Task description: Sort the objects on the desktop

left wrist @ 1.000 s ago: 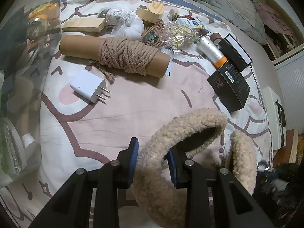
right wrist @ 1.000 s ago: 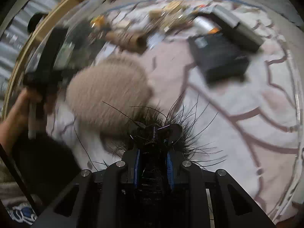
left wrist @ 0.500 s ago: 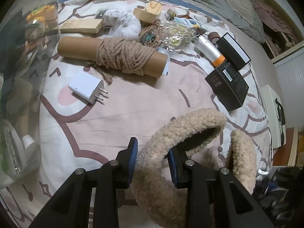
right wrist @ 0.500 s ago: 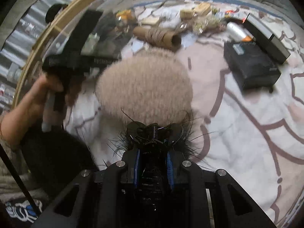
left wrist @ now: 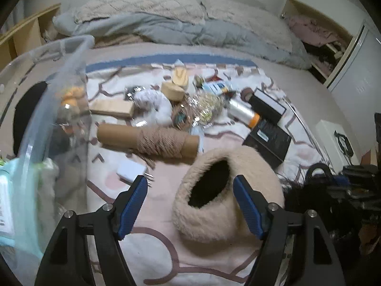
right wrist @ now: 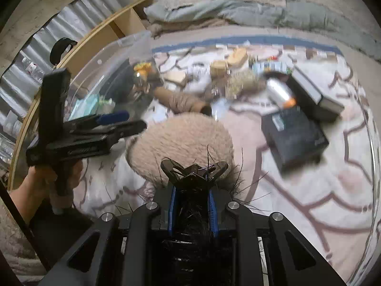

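Left wrist view: the left gripper (left wrist: 190, 205) has its jaws opening, the blue pads standing clear on either side of a beige fleece hat (left wrist: 228, 195); neither pad presses it. The hat lies between the fingers with its dark mouth facing up. By my judgement this is a release or hand-over step, the hat passing out of the left gripper's care. A clear plastic bin (left wrist: 59, 109) stands to the left, already holding sorted items.

Right wrist view: the right gripper (right wrist: 191, 212) is pinched on a black feathered hair clip (right wrist: 194, 169), whose bristles spread out past the fingertips. The fleece hat sits just beyond the clip; whether the two touch cannot be told. The person's hand (right wrist: 42, 183) grips the left tool's handle. The next move appears to call for carrying clip or hat to the bin without snagging the feathers in the fleece.

Surface and room: a patterned bedsheet (right wrist: 309, 190), with a rope-wound cardboard tube (left wrist: 152, 140), a white charger (left wrist: 131, 169) and black boxes (right wrist: 295, 138) unsorted; a grey duvet (left wrist: 181, 28) lies behind.
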Demonstrator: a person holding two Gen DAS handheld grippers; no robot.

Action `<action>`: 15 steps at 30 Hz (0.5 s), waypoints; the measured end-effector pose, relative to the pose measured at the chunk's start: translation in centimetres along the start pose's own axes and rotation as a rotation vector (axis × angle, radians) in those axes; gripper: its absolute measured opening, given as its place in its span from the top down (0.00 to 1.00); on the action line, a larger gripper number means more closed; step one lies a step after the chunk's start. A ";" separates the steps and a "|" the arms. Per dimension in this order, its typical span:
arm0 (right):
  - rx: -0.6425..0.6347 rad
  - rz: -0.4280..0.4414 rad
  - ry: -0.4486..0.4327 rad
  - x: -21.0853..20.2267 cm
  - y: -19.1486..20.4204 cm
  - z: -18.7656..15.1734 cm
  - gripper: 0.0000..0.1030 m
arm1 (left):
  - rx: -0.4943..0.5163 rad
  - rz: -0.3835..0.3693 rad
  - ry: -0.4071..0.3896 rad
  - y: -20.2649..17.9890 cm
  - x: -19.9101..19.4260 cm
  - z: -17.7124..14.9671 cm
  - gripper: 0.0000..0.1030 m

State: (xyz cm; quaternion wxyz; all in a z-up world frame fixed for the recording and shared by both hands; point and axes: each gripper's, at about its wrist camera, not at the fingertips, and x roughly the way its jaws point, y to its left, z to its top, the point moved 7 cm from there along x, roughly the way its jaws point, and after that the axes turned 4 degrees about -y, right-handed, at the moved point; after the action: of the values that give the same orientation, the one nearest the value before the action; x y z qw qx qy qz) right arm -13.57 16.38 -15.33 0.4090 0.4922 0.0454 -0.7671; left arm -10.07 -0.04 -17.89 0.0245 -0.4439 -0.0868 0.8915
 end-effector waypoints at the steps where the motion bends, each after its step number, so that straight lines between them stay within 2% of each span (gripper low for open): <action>1: -0.005 -0.007 -0.011 0.2 0.0 0.6 0.77 | 0.000 0.001 -0.007 0.2 -0.2 0.1 0.28; 4: -0.006 -0.027 -0.040 0.9 -0.2 2.2 0.77 | 0.018 -0.004 -0.030 0.7 -0.8 0.4 0.28; 7: -0.020 -0.053 -0.071 1.2 -0.5 3.7 0.77 | 0.087 0.023 -0.054 0.7 -1.0 0.4 0.28; 13: -0.022 -0.087 -0.097 2.1 -1.2 5.6 0.77 | 0.221 0.127 -0.055 1.0 0.6 0.0 0.28; 15: -0.010 -0.089 -0.097 2.2 -1.6 5.8 0.77 | 0.288 0.187 -0.072 1.0 1.2 0.1 0.28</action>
State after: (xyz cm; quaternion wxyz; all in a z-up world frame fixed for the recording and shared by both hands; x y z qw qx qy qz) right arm -19.17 13.45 -14.62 0.3787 0.4496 0.0514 -0.8074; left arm -10.80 -0.90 -18.93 0.0017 -0.4095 0.0824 0.9086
